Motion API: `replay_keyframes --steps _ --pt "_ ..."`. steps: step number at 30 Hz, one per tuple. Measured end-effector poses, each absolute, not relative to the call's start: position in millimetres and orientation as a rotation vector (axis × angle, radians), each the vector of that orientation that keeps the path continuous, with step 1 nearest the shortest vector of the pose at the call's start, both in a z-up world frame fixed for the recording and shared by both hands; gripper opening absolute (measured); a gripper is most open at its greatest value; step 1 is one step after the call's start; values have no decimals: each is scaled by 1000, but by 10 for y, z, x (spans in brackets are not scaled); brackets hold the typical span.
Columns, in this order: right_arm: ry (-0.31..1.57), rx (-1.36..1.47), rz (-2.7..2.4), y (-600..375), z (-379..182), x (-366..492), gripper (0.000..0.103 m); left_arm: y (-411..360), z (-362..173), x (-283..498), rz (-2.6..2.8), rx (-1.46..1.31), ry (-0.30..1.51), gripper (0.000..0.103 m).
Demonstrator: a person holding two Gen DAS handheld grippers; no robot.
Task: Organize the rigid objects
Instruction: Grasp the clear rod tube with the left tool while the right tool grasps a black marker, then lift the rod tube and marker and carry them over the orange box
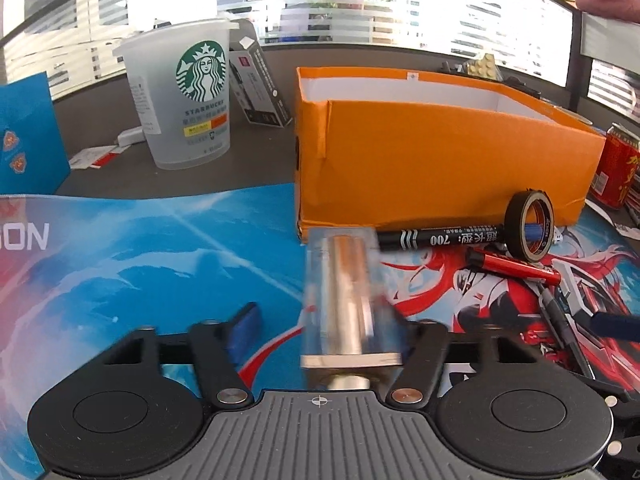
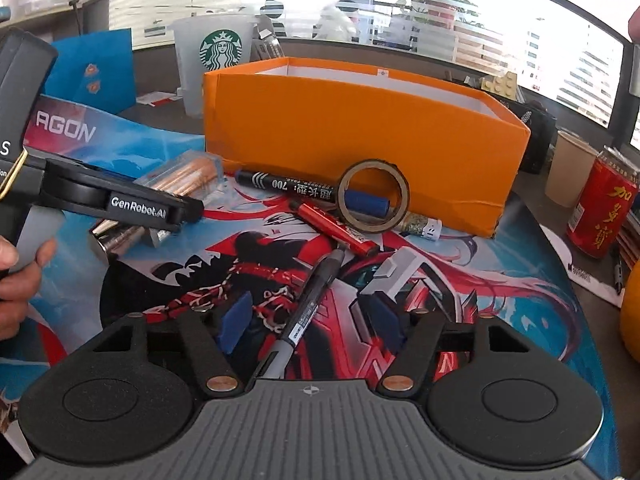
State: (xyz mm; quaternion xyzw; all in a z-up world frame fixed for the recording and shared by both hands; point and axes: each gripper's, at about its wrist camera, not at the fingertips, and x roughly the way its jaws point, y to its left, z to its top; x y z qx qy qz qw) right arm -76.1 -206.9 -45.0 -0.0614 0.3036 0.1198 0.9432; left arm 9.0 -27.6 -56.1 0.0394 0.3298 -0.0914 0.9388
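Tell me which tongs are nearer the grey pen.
Right. The right tongs straddle the grey pen on the mat; the left tongs are off to its left, by the battery pack.

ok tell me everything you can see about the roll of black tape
The roll of black tape is a narrow ring with a black outer band and a tan cardboard core. It stands on edge on the printed desk mat, right in front of the orange box; contact with the box is unclear. A black marker labelled 700 runs behind it, its blue end showing through the hole. A red pen lies at its base. Neither gripper touches it.
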Motion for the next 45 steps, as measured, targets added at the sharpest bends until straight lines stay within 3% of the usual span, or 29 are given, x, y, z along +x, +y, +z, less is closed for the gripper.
replay_keyframes --steps 2,4,10,25,45 --pt "624 -103 258 -2075 -441 -765 42 -257 -549 86 -186 77 670 35" --pt "618 -113 257 -2055 -434 -781 28 -239 -546 81 -184 69 670 35" --pt "612 -115 251 -2078 -433 -781 10 -240 -530 48 -192 63 677 35" --pt "657 227 337 -2568 -401 -714 9 -124 -252 -117 -236 -21 641 35" --pt "615 12 276 -2369 -455 -766 9 -203 -523 10 -206 75 697 38"
